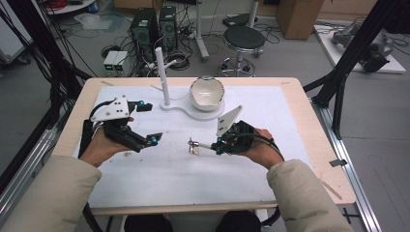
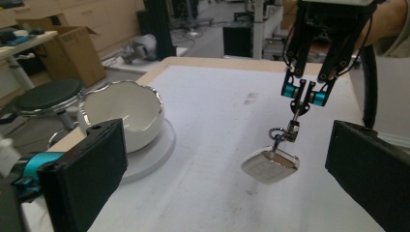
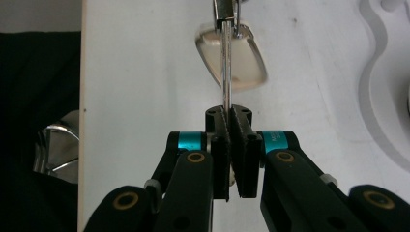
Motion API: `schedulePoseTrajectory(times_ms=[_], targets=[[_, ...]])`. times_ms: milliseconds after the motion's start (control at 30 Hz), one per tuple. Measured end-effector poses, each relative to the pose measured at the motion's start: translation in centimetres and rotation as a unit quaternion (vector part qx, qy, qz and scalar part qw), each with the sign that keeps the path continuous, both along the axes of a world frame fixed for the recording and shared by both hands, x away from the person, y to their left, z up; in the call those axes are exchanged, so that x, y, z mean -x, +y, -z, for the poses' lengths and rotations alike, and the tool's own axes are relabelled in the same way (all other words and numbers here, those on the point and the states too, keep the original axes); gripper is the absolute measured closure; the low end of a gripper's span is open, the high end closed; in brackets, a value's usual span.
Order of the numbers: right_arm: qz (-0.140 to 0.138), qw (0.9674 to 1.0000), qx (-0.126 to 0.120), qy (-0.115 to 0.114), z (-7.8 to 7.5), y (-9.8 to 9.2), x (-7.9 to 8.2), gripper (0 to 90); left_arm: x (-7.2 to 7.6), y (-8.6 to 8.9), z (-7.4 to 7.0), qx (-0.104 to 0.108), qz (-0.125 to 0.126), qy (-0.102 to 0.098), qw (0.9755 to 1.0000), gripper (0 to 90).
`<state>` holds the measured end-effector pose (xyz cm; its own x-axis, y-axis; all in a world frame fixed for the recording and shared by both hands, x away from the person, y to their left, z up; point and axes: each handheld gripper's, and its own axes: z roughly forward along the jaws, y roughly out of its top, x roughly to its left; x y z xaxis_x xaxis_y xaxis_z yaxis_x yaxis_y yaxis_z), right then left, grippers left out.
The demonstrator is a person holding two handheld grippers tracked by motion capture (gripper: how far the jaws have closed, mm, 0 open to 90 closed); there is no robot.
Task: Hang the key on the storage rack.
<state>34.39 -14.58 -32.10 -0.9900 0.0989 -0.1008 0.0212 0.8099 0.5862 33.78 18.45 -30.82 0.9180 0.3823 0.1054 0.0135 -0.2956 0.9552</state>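
A small silver tag (image 1: 194,145) on a ring and a thin metal strip hangs just above the white mat. My right gripper (image 1: 218,146) is shut on the strip (image 3: 226,77), and the tag (image 3: 232,58) dangles beyond its tips. In the left gripper view the tag (image 2: 270,165) tilts under the right gripper (image 2: 304,94). My left gripper (image 1: 149,122) is open and holds nothing, left of the tag, its jaws (image 2: 227,145) standing wide apart. A white bowl (image 1: 207,93) with a wavy rim sits on a white stand base (image 1: 193,113) beside an upright white post (image 1: 162,72).
A white mat (image 1: 193,183) covers most of the wooden table (image 1: 319,145). Behind the table stand a black stool (image 1: 244,38) and computer towers (image 1: 145,29). Black frame struts (image 1: 348,58) run along both sides.
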Motion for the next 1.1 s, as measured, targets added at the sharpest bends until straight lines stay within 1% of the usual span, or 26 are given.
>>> schedulePoseTrajectory(times_ms=[33, 67, 100, 133, 167, 200, 233, 300, 333, 433, 467, 600, 667, 733, 800, 833, 867, 900, 933, 967, 1033, 1100], targets=[[0.000, 1.0000, 0.000, -0.002, -0.1, 0.2, 0.0, 87.5, -0.1, -0.4, -0.1, -0.003, 0.008, 0.002, 1.0000, 1.7], [-0.003, 1.0000, -0.003, -0.003, -0.2, 0.3, 0.0, 87.5, -0.2, -0.7, -0.1, -0.010, 0.013, 0.003, 0.9999, 1.7], [-0.007, 1.0000, -0.006, -0.001, -0.2, 0.4, 0.0, 87.5, -0.3, -1.0, -0.1, -0.014, 0.020, 0.005, 0.9997, 1.7], [-0.005, 1.0000, -0.005, -0.001, -0.3, 0.4, 0.0, 87.5, -0.4, -1.4, -0.1, -0.015, 0.027, 0.010, 0.9995, 1.7], [-0.009, 0.9999, -0.006, 0.002, -0.3, 0.5, 0.0, 87.5, -0.5, -1.8, 0.0, -0.019, 0.035, 0.013, 0.9991, 1.7], [-0.011, 0.9999, -0.006, 0.001, -0.4, 0.7, 0.1, 87.5, -0.5, -2.1, 0.0, -0.027, 0.039, 0.013, 0.9988, 1.7], [-0.016, 0.9999, -0.005, 0.000, -0.4, 0.8, 0.1, 87.5, -0.6, -2.6, 0.1, -0.031, 0.048, 0.016, 0.9982, 1.7], [-0.018, 0.9998, -0.006, -0.001, -0.4, 1.0, 0.1, 87.5, -0.7, -3.5, 0.2, -0.045, 0.063, 0.017, 0.9969, 1.7], [-0.016, 0.9998, -0.005, 0.004, -0.4, 1.1, 0.1, 87.4, -0.7, -4.0, 0.3, -0.052, 0.069, 0.019, 0.9961, 1.7], [-0.025, 0.9997, -0.006, 0.000, -0.5, 1.4, -0.1, 87.5, -0.8, -5.2, 0.7, -0.074, 0.086, 0.020, 0.9933, 1.8], [-0.024, 0.9997, -0.004, 0.001, -0.5, 1.5, 0.0, 87.4, -0.8, -5.6, 0.8, -0.081, 0.092, 0.020, 0.9923, 2.1], [-0.024, 0.9997, -0.001, 0.006, -0.4, 1.7, 0.0, 87.4, -0.7, -6.7, 1.2, -0.103, 0.108, 0.021, 0.9886, 2.1], [-0.026, 0.9996, 0.002, 0.009, -0.4, 1.8, 0.0, 87.4, -0.6, -7.0, 1.3, -0.108, 0.110, 0.025, 0.9877, 2.1], [-0.029, 0.9996, 0.001, 0.008, -0.3, 1.9, 0.1, 87.4, -0.5, -7.4, 1.6, -0.116, 0.116, 0.029, 0.9861, 2.1], [-0.029, 0.9995, 0.003, 0.010, -0.3, 2.0, 0.1, 87.4, -0.4, -7.8, 1.8, -0.126, 0.122, 0.030, 0.9840, 2.9], [-0.028, 0.9995, 0.005, 0.014, -0.3, 2.0, 0.2, 87.4, -0.4, -7.9, 1.9, -0.130, 0.126, 0.031, 0.9829, 8.8], [-0.028, 0.9995, 0.005, 0.014, -0.3, 2.0, 0.2, 87.4, -0.3, -8.1, 1.9, -0.130, 0.131, 0.034, 0.9823, 8.8], [-0.028, 0.9995, 0.005, 0.011, -0.3, 2.0, 0.2, 87.4, -0.3, -8.2, 2.0, -0.133, 0.133, 0.034, 0.9816, 10.7], [-0.028, 0.9995, 0.005, 0.016, -0.2, 2.0, 0.2, 87.4, -0.3, -8.2, 2.0, -0.136, 0.135, 0.036, 0.9808, 10.8], [-0.028, 0.9995, 0.005, 0.013, -0.2, 2.0, 0.2, 87.4, -0.2, -8.3, 2.0, -0.137, 0.137, 0.038, 0.9802, 11.1], [-0.031, 0.9994, 0.000, 0.011, -0.2, 2.0, 0.2, 87.4, -0.2, -8.4, 2.2, -0.139, 0.140, 0.042, 0.9794, 13.5], [-0.031, 0.9994, 0.000, 0.013, -0.3, 1.9, 0.2, 87.4, -0.2, -8.4, 2.2, -0.146, 0.143, 0.043, 0.9780, 16.7]])
